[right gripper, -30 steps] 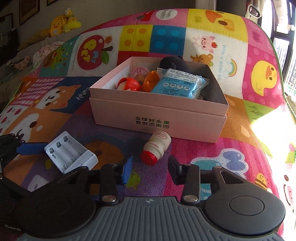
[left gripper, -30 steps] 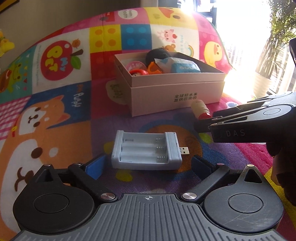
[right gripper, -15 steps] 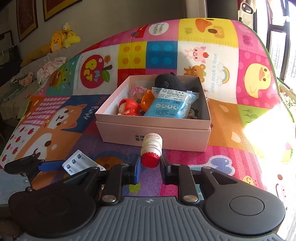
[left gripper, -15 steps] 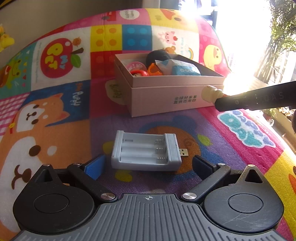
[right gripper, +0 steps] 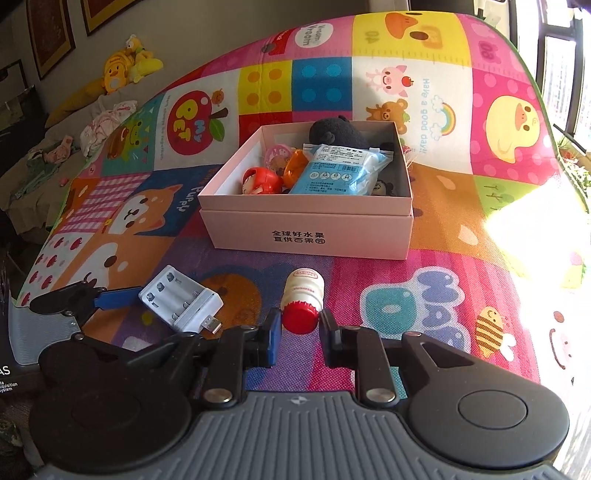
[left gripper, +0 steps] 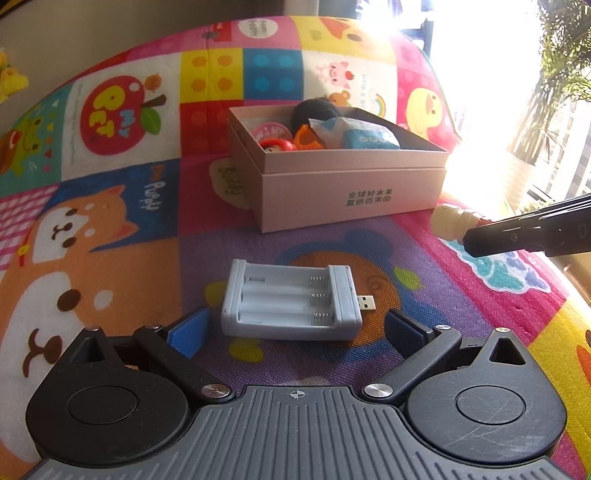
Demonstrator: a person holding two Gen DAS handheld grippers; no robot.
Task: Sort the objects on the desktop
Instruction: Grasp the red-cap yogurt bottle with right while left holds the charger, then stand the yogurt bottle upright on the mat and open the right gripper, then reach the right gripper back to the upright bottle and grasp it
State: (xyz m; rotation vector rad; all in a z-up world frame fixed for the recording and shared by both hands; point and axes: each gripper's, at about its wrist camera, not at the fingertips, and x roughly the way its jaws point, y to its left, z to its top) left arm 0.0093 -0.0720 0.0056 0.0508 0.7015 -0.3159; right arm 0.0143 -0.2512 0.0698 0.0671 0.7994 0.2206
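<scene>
Right claw (right gripper: 300,325) grips small white red-capped plastic bottle (right gripper: 303,295), pink cardboard box (right gripper: 310,230) at 12 o'clock; left claw (left gripper: 295,326) wide around grey plastic battery charger (left gripper: 291,301).

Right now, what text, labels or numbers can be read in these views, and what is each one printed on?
"全球好水果 直供百果园" on the pink box front.
"MY PET" on the play mat's apple.
"Puppy" beside the mat's dog.
"Have a good day!" by the rainbow.
"Vroom Vroom" on a white oval.
"Buddy" on the mat left of the box.
Blue packet and bottle label: too small to read.
</scene>
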